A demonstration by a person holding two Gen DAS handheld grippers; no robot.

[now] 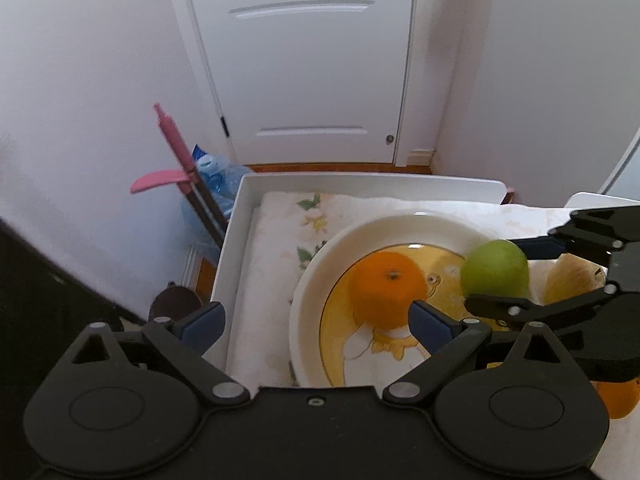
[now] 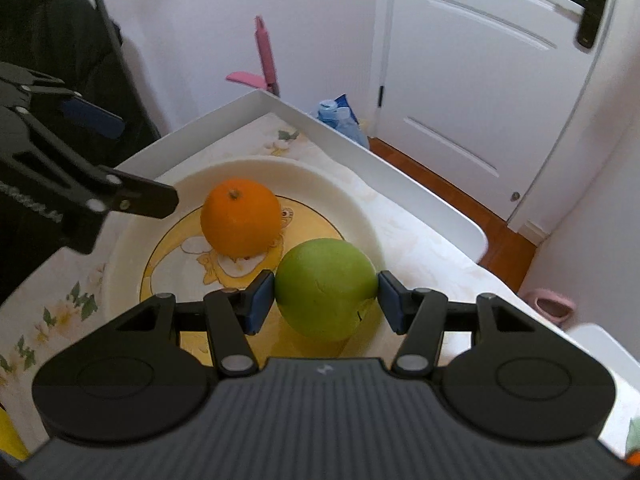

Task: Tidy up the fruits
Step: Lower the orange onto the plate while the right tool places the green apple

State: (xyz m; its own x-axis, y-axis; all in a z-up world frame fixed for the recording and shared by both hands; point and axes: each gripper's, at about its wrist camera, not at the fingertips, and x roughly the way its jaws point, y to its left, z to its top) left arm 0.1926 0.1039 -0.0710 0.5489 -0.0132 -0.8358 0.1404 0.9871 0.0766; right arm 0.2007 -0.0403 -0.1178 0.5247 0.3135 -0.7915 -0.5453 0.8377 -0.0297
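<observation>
Fruits first: green apple clamped at its widest part between the blue pads of the right tool, hanging low over the near rim of the cream plate, whether touching the plate or just above it cannot be told. Orange resting alone on the printed middle of the same plate, stem up, just behind the apple and apart from it. Left tool spread wide and empty, with the orange just beyond its right pad and not between the pads, nothing gripped. Plate standing on a flowered cloth inside a white tray. Probably firm and fairly heavy for its size, this apple, with smooth waxy skin that can slide; a faint crease visible on the front, so better not to squeeze harder. Best grip across the middle, as now, pads on opposite sides. Orange likely a little softer, with a rougher peel giving more friction, also to take across the belly and not at the stem. Round shape of both means easy rolling once set down, so the plate hollow is the safe place. More fruit seen at the right edge of the left view, a yellowish one behind the right tool, not yet on the plate.
</observation>
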